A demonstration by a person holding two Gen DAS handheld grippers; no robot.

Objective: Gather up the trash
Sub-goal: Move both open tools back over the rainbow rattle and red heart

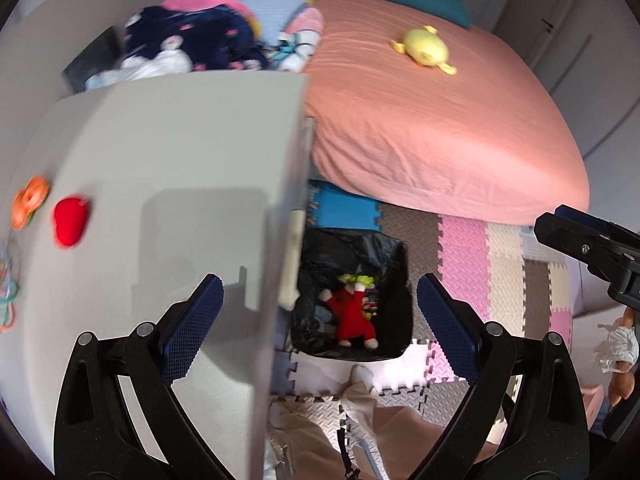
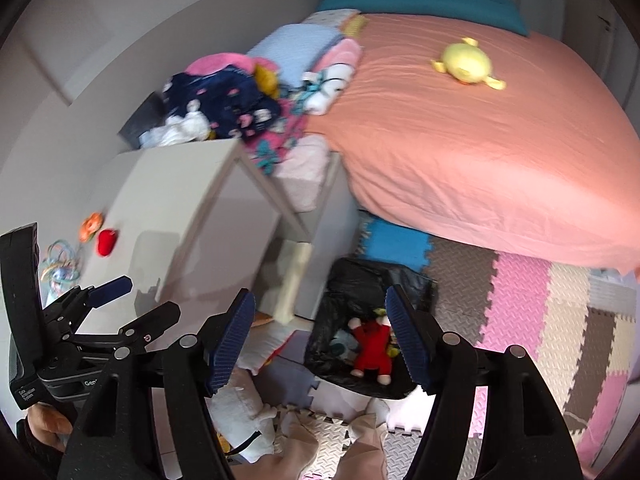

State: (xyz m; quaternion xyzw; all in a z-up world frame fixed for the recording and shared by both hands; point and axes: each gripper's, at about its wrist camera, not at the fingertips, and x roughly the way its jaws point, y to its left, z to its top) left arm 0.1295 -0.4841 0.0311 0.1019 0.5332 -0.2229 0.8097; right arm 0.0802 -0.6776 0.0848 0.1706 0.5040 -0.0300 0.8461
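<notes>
A bin lined with a black bag (image 1: 394, 264) stands on the foam floor mat beside a white table (image 1: 168, 152). It also shows in the right wrist view (image 2: 360, 276). Inside lie a red doll (image 1: 352, 312) (image 2: 372, 344) and yellow-green scraps. My left gripper (image 1: 320, 312) is open and empty, above the table edge and the bin. My right gripper (image 2: 320, 336) is open and empty, above the bin. The left gripper also shows at the left of the right wrist view (image 2: 120, 300). A crumpled white paper (image 1: 616, 348) lies at the far right.
A bed with a salmon sheet (image 1: 440, 128) carries a yellow plush (image 1: 424, 48) and a pile of clothes (image 1: 208, 40). A red apple toy (image 1: 71, 220) and an orange toy (image 1: 30, 202) lie on the table. Coloured foam tiles (image 1: 496, 264) cover the floor.
</notes>
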